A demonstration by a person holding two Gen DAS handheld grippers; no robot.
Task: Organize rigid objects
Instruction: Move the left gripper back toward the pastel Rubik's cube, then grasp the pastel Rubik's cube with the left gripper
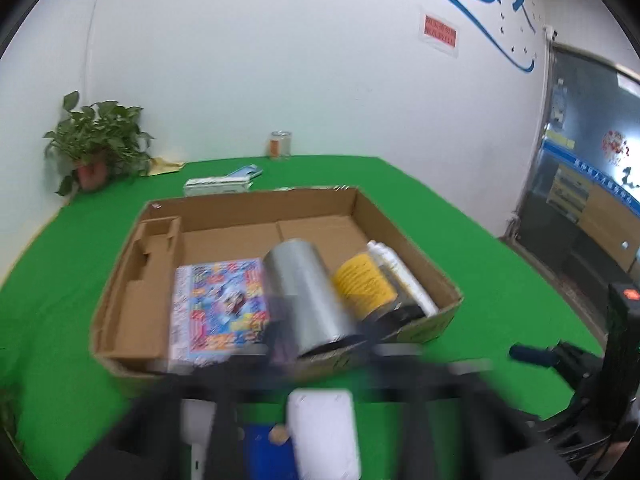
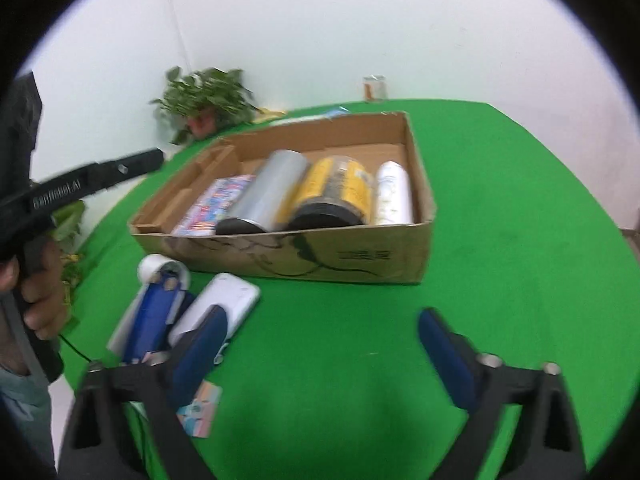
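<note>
Lying beside the right gripper (image 2: 320, 344) fingers, white case (image 2: 224, 304).

White wall (image 1: 240, 60), green table (image 1: 440, 200), potted plant (image 1: 96, 140).

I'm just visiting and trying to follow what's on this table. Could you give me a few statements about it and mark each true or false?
1. The cardboard box holds a silver can lying on its side. True.
2. The right gripper is clamped on a bottle. False: it is open, over bare green cloth.
3. The white bottle stands outside the box. False: it lies inside, beside the yellow can.
4. A white flat device lies on the table in front of the box. True.
</note>
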